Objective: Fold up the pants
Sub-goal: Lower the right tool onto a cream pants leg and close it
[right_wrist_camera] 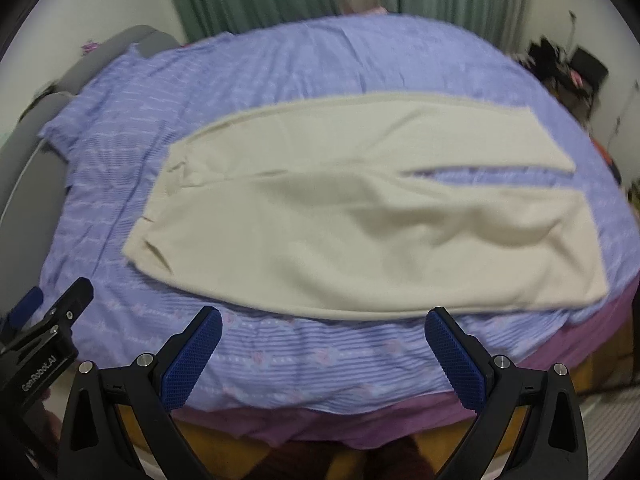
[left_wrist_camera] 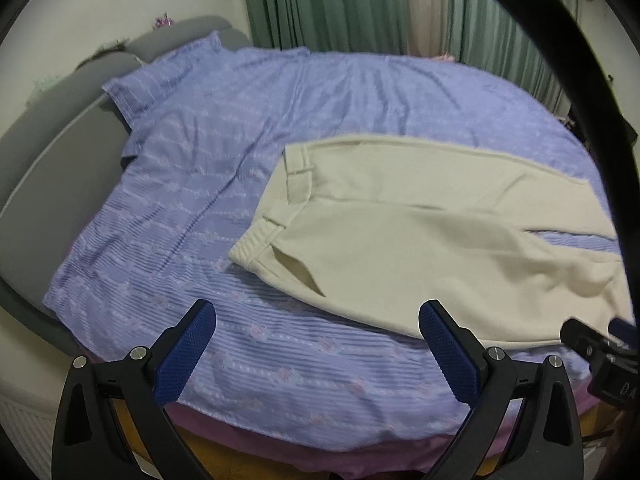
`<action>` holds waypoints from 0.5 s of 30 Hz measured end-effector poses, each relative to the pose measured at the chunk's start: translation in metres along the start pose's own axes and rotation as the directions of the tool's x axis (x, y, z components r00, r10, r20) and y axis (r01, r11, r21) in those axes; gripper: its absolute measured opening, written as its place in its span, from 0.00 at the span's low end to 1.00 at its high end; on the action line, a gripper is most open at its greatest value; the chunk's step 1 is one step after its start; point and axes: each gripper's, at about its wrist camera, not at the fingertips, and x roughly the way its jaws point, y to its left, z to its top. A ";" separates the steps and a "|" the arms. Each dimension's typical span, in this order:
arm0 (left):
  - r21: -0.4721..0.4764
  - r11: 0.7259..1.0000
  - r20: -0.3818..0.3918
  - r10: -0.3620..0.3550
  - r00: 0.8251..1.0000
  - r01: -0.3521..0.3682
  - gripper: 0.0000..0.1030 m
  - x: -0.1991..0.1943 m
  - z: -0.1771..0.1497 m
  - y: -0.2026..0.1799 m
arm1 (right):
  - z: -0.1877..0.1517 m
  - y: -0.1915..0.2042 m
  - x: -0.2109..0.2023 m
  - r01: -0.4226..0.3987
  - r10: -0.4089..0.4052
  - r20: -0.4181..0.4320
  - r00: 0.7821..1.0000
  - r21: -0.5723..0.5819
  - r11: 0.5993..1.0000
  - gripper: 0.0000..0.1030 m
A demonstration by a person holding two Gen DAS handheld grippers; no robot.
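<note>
Cream pants (left_wrist_camera: 420, 236) lie flat on the blue bedspread (left_wrist_camera: 192, 168), waistband to the left, legs running right. In the right wrist view the pants (right_wrist_camera: 340, 216) show whole, the two legs parted by a narrow gap. My left gripper (left_wrist_camera: 318, 316) is open and empty, above the bed's near edge, just short of the waist end. My right gripper (right_wrist_camera: 324, 324) is open and empty, just short of the near leg's edge. Each gripper shows at the edge of the other's view: the right one (left_wrist_camera: 600, 344), the left one (right_wrist_camera: 48, 320).
The bed has a grey padded headboard (left_wrist_camera: 48, 160) at the left and a purple sheet (right_wrist_camera: 320, 420) under the bedspread at the near edge. Green curtains (left_wrist_camera: 340, 4) hang behind. Dark clutter (right_wrist_camera: 568, 68) stands at the far right.
</note>
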 end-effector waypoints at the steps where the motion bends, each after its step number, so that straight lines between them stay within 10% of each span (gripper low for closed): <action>1: -0.001 1.000 -0.020 -0.003 1.000 0.003 1.00 0.015 0.000 0.000 | -0.001 0.001 0.009 0.001 -0.001 -0.014 1.000 0.010 1.000 0.99; 15: -0.037 0.999 -0.208 -0.046 0.977 0.040 0.99 0.152 -0.003 0.010 | -0.016 -0.006 0.144 -0.019 0.067 -0.211 0.975 0.218 0.976 0.92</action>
